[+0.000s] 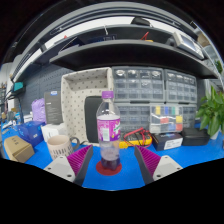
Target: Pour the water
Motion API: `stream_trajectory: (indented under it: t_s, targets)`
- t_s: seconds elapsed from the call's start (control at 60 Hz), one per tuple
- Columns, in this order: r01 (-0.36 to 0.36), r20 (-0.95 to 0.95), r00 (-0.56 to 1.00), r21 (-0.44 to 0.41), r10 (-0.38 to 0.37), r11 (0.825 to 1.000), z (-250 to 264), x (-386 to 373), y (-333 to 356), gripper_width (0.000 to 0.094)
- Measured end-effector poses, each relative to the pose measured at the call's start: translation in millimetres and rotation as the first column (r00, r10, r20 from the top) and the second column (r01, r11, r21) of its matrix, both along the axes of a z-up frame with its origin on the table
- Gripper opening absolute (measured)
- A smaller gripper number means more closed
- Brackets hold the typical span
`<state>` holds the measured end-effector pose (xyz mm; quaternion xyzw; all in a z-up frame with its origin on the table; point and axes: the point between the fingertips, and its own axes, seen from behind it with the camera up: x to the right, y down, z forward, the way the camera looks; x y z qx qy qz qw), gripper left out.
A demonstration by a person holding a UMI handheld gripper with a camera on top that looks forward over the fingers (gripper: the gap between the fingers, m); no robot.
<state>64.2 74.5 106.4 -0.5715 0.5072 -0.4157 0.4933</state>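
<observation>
A clear plastic water bottle (108, 122) with a white cap and a purple label stands upright on a dark red coaster (108, 166) on the blue table top (180, 158). My gripper (109, 163) is open. Its two fingers with magenta pads (76, 159) stand either side of the bottle's base with a clear gap at each side. The bottle rests on its own support between and just ahead of the fingertips. A white paper cup (59, 146) stands to the left of the bottle, beyond the left finger.
A brown object (17, 148) and a blue box (30, 133) lie at the far left. A pegboard (84, 100) and drawer cabinets (153, 95) stand behind the bottle. Small tools and a black box (194, 137) lie at the right, beside a green plant (212, 108).
</observation>
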Motion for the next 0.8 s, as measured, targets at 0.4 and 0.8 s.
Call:
stream_trajectory:
  t_s: [0.4, 0.8]
  targets:
    - [0.072, -0.036, 0.997, -0.009, -0.072, 0.997, 7.0, -108.5, -0.8, 0.0855]
    - [0.13, -0.028, 0.991, -0.03, -0.131, 0.991, 20.4, -136.2, -13.8, 0.0857]
